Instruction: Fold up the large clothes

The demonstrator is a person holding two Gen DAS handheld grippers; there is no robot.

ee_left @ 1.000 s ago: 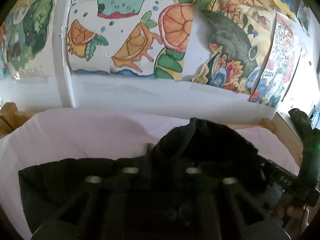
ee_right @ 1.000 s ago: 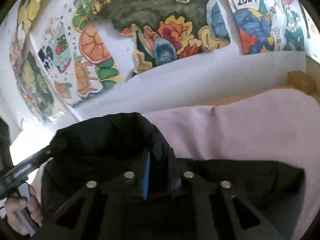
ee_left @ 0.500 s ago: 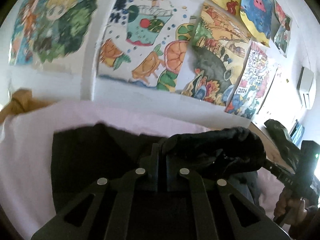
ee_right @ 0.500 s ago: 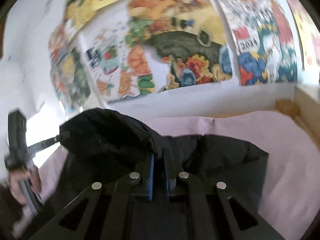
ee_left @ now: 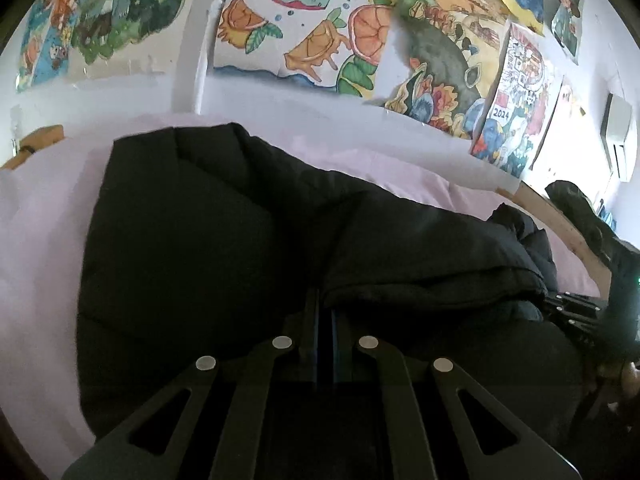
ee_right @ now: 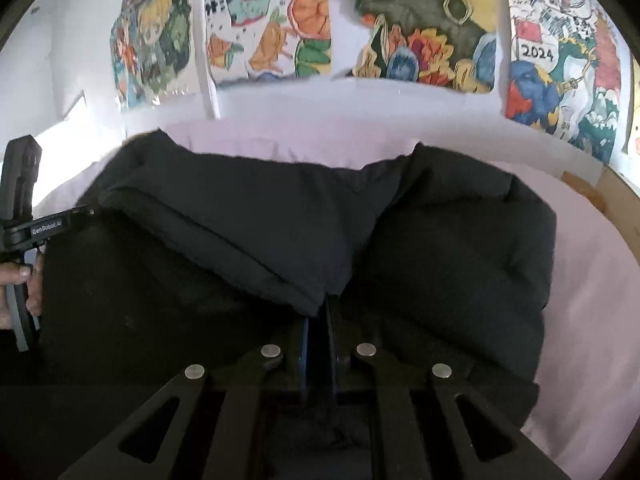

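A large black padded jacket [ee_left: 192, 248] lies spread on a pink sheet [ee_left: 36, 240]. My left gripper [ee_left: 324, 308] is shut on the edge of a thick folded-over flap [ee_left: 432, 248] of the jacket. That flap runs right to the other gripper [ee_left: 576, 308]. In the right wrist view my right gripper [ee_right: 320, 316] is shut on the same flap's [ee_right: 248, 232] lower edge, over the jacket [ee_right: 460, 256]. The left gripper [ee_right: 80, 216] pinches the flap's far left corner, with a hand [ee_right: 20, 280] on its handle.
Colourful paintings [ee_left: 320, 32] cover the white wall behind the bed. A wooden bed frame [ee_left: 568, 232] runs along the right side, with another dark item [ee_left: 580, 208] on it. Bare pink sheet [ee_right: 592, 288] lies to the right of the jacket.
Both grippers have carried the pinched flap forward and down over the jacket's body. The flap now lies low across the jacket, and the right gripper has rolled level.
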